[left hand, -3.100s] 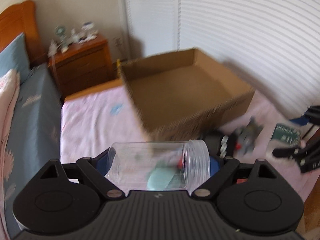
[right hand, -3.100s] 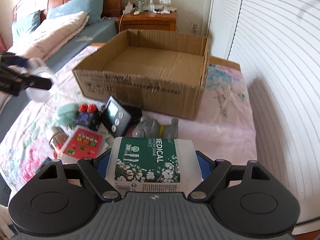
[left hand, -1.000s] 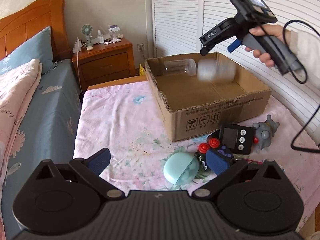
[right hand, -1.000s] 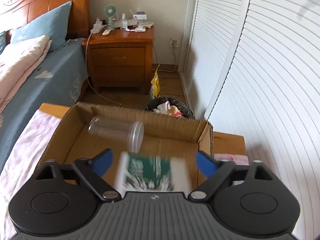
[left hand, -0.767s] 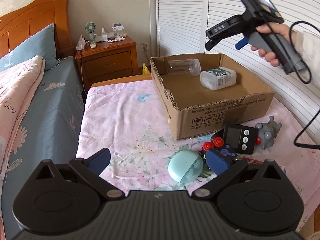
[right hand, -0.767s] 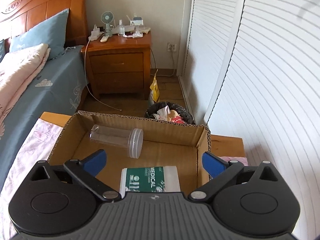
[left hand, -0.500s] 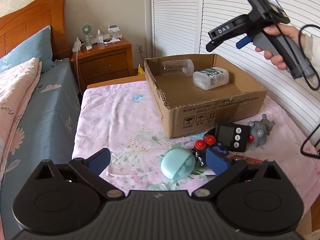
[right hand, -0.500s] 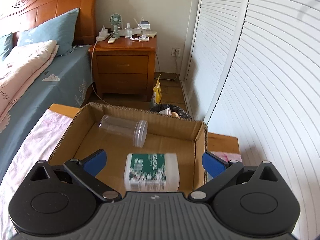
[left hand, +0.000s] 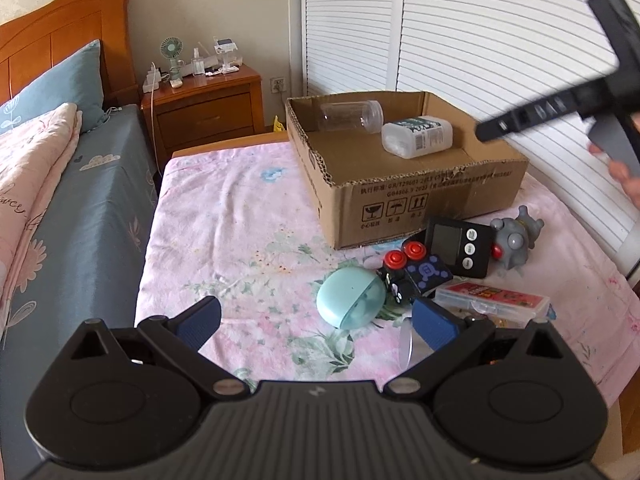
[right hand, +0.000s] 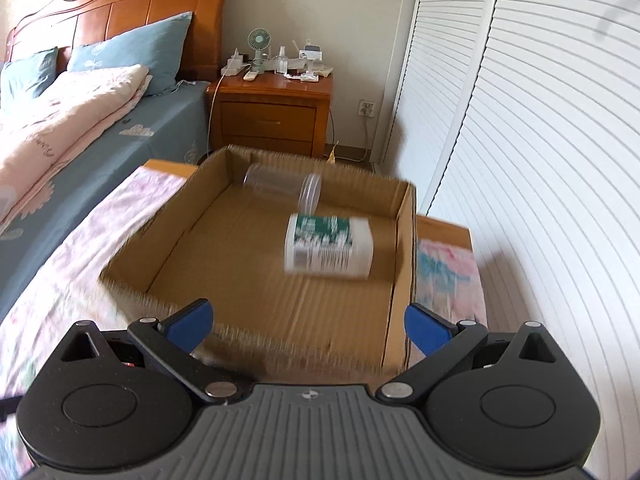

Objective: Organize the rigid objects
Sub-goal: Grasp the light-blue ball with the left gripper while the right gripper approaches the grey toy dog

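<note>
The cardboard box [right hand: 280,280] sits straight ahead of the right gripper [right hand: 306,324], just past its blue fingertips [right hand: 188,322], and holds two things lying on their sides: a clear plastic jar [right hand: 282,188] against the far wall and, nearer and a little to the right, a white swab container [right hand: 328,248] with a green label; the two look close together, though motion blur keeps me from telling whether they touch. The right gripper's jaws stand spread wide with nothing between them. From the left gripper [left hand: 316,322], the same cardboard box [left hand: 404,204] lies ahead and to the right on the pink floral bedspread [left hand: 240,220], with the clear plastic jar [left hand: 352,116] and the swab container [left hand: 418,136] inside. Just beyond the left gripper's right fingertip lie the things not yet boxed: a pale teal case [left hand: 350,300], a small toy with red buttons [left hand: 412,268], a black digital timer [left hand: 458,246] leaning at the box's front wall, a grey figurine [left hand: 514,238] beside it, and a flat red-printed box [left hand: 494,300]. The left gripper's jaws are also spread wide and empty. High to its right, the right gripper's handle [left hand: 560,108] shows, blurred, in a person's hand [left hand: 624,176]. A wooden nightstand [right hand: 276,116] stands beyond the box.
</note>
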The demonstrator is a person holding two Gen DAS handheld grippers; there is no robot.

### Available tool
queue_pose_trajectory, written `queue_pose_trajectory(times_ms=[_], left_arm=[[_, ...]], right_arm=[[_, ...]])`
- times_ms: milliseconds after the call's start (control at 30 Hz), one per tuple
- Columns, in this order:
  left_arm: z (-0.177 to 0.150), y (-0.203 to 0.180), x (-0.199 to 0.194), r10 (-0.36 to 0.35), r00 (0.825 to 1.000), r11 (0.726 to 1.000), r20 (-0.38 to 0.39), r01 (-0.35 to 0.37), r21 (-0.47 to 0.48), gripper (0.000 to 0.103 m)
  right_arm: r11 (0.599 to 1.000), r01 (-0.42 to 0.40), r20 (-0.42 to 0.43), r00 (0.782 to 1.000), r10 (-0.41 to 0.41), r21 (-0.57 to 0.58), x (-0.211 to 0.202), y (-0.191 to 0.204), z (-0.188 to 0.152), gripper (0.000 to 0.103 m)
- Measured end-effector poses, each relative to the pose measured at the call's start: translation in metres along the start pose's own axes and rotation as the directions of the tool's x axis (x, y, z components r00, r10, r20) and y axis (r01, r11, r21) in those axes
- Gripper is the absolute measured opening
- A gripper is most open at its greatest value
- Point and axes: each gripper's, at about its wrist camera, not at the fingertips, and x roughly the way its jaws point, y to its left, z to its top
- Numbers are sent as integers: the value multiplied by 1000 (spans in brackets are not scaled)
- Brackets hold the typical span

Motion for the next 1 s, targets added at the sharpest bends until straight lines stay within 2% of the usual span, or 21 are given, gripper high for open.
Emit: queue_pose_trajectory(times_ms=[167, 400, 533, 733, 867, 1000], left_arm=[[-2, -2, 3, -7, 1000, 1000, -6, 7, 5, 101], [-5, 2, 10, -19, 1000, 1000, -22, 19, -9, 101], [-7, 4, 18, -19, 999, 1000, -39, 19, 13, 101], [-7, 8, 30, -17, 998, 999, -58, 20, 43, 101], [-6, 12, 38, -47, 997, 998, -53, 50, 49, 101], [-1, 12, 50, -47, 997, 994, -66, 54, 99, 101]], right_arm=[[1000, 26, -25, 999, -26, -2, -2, 7, -34, 103], [998, 60, -88, 994, -59, 17, 13, 13, -76, 103], [997, 67, -129, 990, -61, 41, 24, 10, -94, 103], [995, 45, -146, 989, -31, 90, 35, 2, -105, 103], [995, 53, -157, 987, -40, 79, 45, 3, -107, 103], [994, 38, -147, 989, -23, 101, 45, -5, -109, 103]])
